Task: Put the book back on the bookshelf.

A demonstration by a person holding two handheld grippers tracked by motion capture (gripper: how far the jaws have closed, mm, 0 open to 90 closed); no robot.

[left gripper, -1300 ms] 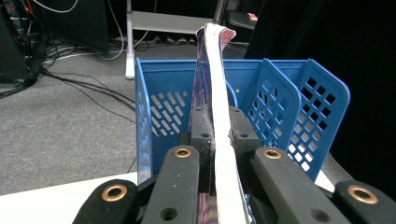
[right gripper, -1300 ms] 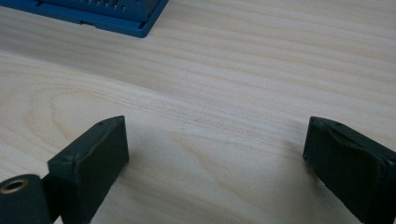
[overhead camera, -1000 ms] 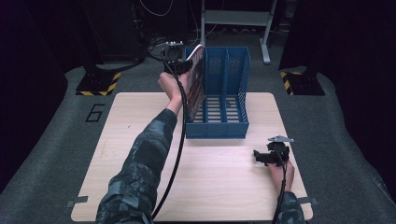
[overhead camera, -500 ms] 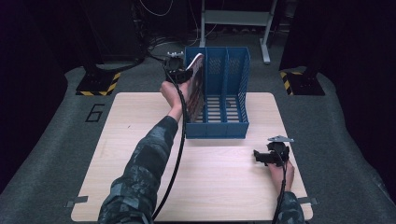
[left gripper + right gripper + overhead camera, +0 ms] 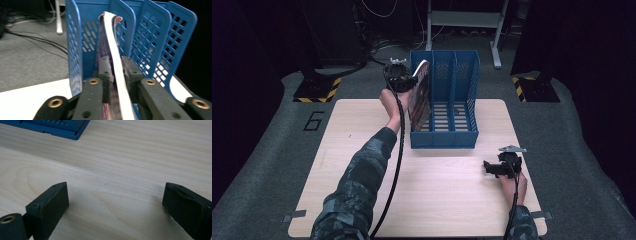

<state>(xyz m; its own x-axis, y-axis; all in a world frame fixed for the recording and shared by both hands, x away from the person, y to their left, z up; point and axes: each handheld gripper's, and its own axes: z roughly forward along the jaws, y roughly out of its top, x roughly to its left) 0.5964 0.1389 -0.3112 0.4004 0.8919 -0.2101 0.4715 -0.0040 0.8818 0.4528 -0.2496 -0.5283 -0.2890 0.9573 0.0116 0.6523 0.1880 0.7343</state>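
A blue three-slot file rack stands at the far middle of the wooden table. A thin magazine with a purple cover leans upright in its left slot, its top edge above the rim. My left gripper holds that top corner from the left. In the left gripper view the magazine runs between the pads of the left gripper, which still touch it; the jaws have just been opening slightly. The rack's dividers rise behind. My right gripper rests open on the table, and in its own view the right gripper has nothing between its jaws.
A metal stand and cables lie on the grey floor beyond the table. Yellow-black striped blocks sit at the far corners. The rack's front corner shows ahead of the right gripper.
My left hand has sunk a little, taking the magazine deeper into the rack's left slot. The right hand has kept still.
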